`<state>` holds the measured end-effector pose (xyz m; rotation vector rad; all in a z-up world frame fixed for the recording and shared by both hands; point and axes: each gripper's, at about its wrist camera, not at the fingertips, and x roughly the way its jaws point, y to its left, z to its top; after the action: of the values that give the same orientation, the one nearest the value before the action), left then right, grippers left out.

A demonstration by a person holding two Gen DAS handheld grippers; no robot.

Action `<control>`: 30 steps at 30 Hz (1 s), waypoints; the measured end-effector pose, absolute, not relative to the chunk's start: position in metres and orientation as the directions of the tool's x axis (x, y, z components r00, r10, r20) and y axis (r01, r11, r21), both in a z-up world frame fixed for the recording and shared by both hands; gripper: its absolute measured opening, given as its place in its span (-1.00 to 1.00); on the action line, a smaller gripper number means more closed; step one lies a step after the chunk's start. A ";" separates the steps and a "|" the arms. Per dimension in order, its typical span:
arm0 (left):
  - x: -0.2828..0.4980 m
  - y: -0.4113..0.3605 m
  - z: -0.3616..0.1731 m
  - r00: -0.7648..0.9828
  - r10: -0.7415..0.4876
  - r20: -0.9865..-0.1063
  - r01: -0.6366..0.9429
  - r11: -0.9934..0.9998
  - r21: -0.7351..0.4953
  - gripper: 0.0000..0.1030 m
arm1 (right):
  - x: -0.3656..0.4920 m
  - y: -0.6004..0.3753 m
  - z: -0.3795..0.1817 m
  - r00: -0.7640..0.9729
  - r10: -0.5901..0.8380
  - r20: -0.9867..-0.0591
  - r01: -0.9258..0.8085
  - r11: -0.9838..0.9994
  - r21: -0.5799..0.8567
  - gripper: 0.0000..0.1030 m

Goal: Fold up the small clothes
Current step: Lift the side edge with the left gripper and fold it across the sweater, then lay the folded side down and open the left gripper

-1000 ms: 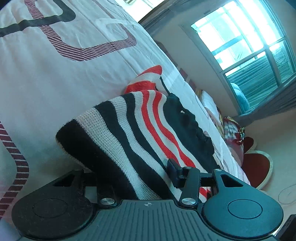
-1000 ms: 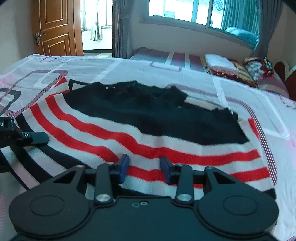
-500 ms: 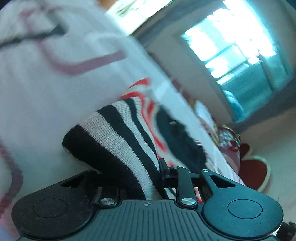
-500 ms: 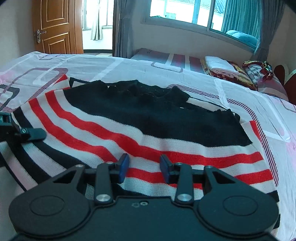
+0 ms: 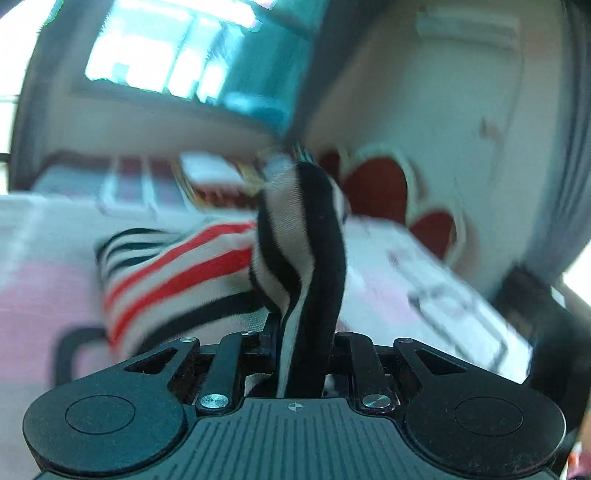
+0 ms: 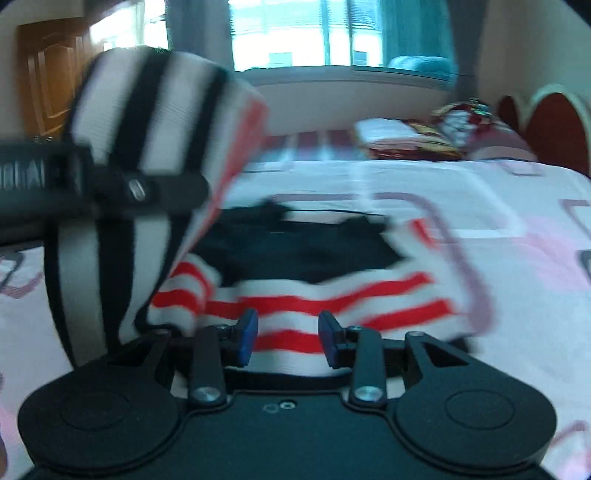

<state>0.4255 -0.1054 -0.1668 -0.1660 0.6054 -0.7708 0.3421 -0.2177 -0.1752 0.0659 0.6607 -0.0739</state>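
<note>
Leftmost in the right wrist view, the left gripper (image 6: 162, 188) reaches in from the edge, clamped on the black-and-white striped side of the sweater (image 6: 147, 155) and holding that part raised above the bed (image 6: 480, 192). The lifted cloth curves from the raised grip back down to the rest of the garment, which lies flat on the pink and white patterned bedcover, its red and white stripes nearest the camera and its black panel (image 6: 295, 247) beyond them. Toward the middle, the right gripper (image 6: 288, 332) sits low at the near hem, its blue-padded fingers (image 6: 247, 334) spread apart with the striped fabric showing between them; whether they touch the cloth is unclear because of blur. Farther right at the back are folded bedding and pillows (image 6: 413, 136), then a red headboard (image 6: 546, 125), with a window (image 6: 332, 33) above and a wooden door (image 6: 48, 81) at the far left.

From the left wrist view, the sweater (image 5: 306, 236) rises as a bunched fold straight out of the closed jaws of the left gripper (image 5: 303, 350), while its red-striped part trails down to the left onto the bed (image 5: 44, 288). That view is heavily blurred.
</note>
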 end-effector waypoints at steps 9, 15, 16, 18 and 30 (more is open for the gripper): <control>0.397 -0.127 -0.167 0.501 -0.660 -0.559 0.639 0.718 -0.276 -0.38 | 0.298 -0.274 -0.186 0.738 -0.105 -0.666 0.176 0.983 0.041 -0.28; 0.386 -0.103 -0.138 0.496 -0.705 -0.508 0.611 0.698 -0.373 -0.20 | 0.280 -0.292 -0.163 0.751 -0.083 -0.655 0.206 0.972 0.112 -0.22; 0.387 -0.094 -0.134 0.513 -0.697 -0.501 0.590 0.710 -0.384 -0.16 | 0.277 -0.292 -0.159 0.752 -0.070 -0.655 0.202 0.971 0.128 -0.21; 0.392 -0.074 -0.131 0.581 -0.636 -0.507 0.524 0.770 -0.365 0.16 | 0.275 -0.291 -0.155 0.752 -0.030 -0.658 0.187 0.968 0.169 -0.11; 0.391 -0.081 -0.185 0.635 -0.444 -0.632 0.442 0.880 -0.173 0.22 | 0.327 -0.288 -0.159 0.735 0.147 -0.662 0.206 0.882 0.424 0.24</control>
<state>0.3906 -0.0808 -0.1855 -0.0022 0.7227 -0.5062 0.3268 -0.2885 -0.1590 0.5020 0.7534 -0.0335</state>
